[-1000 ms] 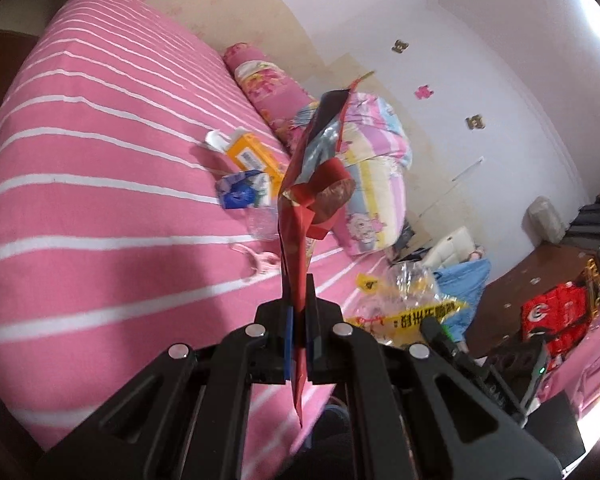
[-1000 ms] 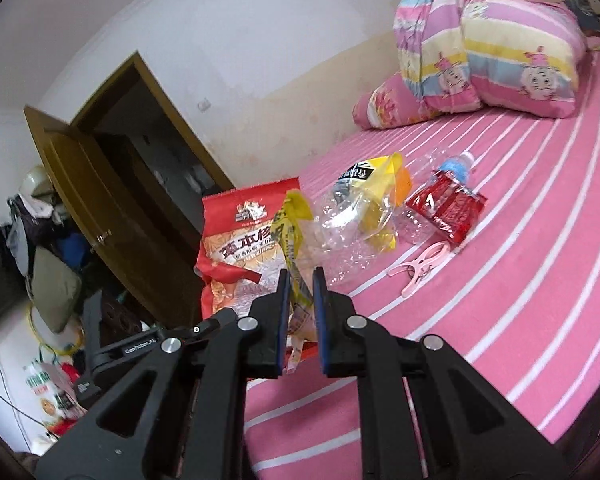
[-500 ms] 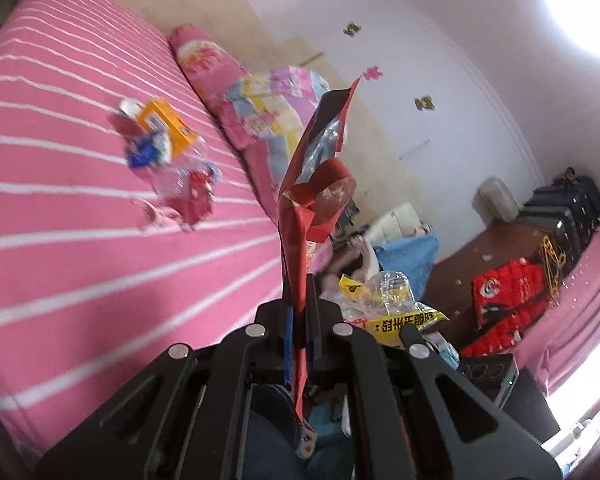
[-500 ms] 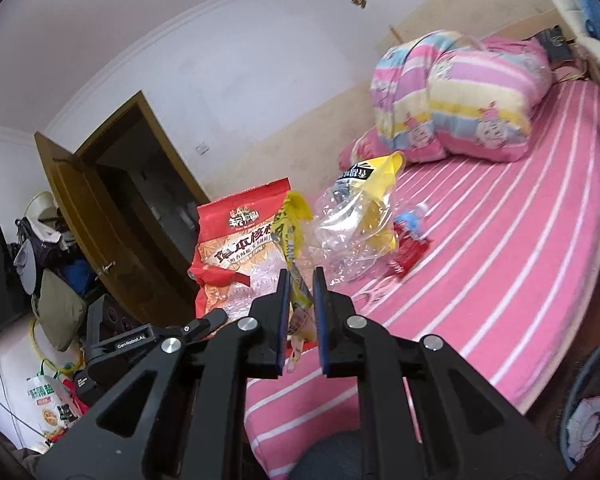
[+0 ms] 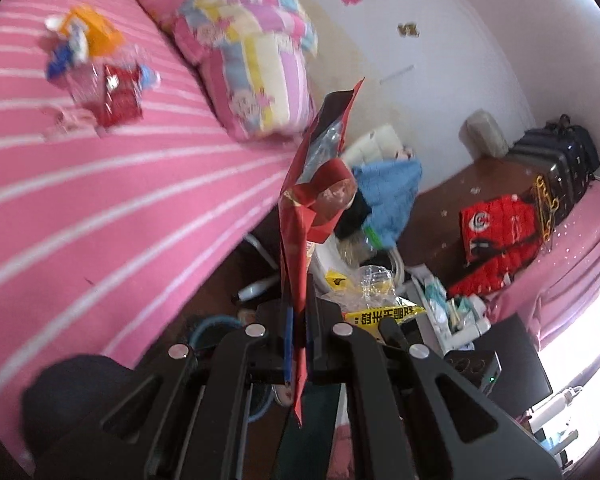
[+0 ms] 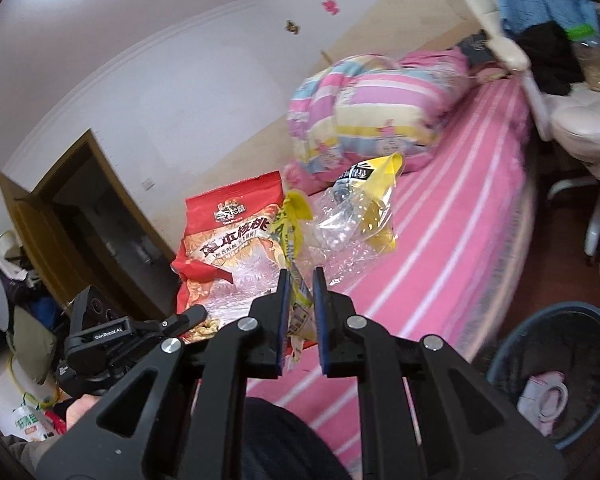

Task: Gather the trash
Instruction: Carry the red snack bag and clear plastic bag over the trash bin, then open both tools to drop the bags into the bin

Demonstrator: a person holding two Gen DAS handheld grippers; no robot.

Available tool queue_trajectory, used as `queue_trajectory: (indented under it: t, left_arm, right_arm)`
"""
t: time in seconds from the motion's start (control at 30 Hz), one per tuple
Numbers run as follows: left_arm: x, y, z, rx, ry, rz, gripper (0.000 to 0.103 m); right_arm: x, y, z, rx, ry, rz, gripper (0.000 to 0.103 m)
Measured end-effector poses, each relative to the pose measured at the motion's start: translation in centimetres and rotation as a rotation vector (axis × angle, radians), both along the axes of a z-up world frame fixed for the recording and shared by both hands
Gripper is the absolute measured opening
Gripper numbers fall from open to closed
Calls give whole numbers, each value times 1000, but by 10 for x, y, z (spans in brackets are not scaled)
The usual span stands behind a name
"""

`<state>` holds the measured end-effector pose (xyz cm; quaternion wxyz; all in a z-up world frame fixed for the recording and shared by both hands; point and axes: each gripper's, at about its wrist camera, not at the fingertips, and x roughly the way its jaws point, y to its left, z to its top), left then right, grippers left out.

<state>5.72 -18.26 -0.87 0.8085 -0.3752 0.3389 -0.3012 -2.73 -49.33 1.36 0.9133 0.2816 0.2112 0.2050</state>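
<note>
My left gripper (image 5: 297, 320) is shut on a red snack bag (image 5: 312, 200) that stands up edge-on from the jaws; the same bag (image 6: 228, 248) shows flat in the right wrist view. My right gripper (image 6: 300, 292) is shut on a yellow and clear plastic wrapper (image 6: 356, 216), held in the air beside the red bag; the wrapper (image 5: 376, 300) also shows in the left wrist view. More trash (image 5: 100, 76) lies on the pink striped bed (image 5: 100, 184): a crushed bottle with a red label, an orange box, a blue wrapper. A blue waste bin (image 6: 556, 372) stands at the lower right.
A folded striped quilt (image 6: 372, 112) lies at the head of the bed. A white chair (image 6: 572, 120) with clothes stands past the bed's corner. A red bag (image 5: 496, 236) and dark suitcases (image 5: 556, 168) are on the floor. A brown door (image 6: 44, 224) is left.
Both grippers have swung away from the bed toward the floor side, still holding their bags. The waste bin has come into the right wrist view. The trash on the bed lies farther off.
</note>
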Motion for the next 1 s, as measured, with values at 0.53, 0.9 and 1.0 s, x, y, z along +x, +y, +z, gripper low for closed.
queue_trajectory:
  t: [0.53, 0.9, 1.0]
  left_arm:
    - [54, -148, -74, 224, 169, -290, 4]
    - [74, -238, -145, 532, 222, -507, 4]
    - [79, -253, -165, 581, 246, -547, 4]
  right_arm:
    - [-29, -111, -82, -32, 194, -224, 12]
    - [-13, -129, -147, -118, 375, -262, 12]
    - [-7, -128, -161, -155, 413, -265, 12]
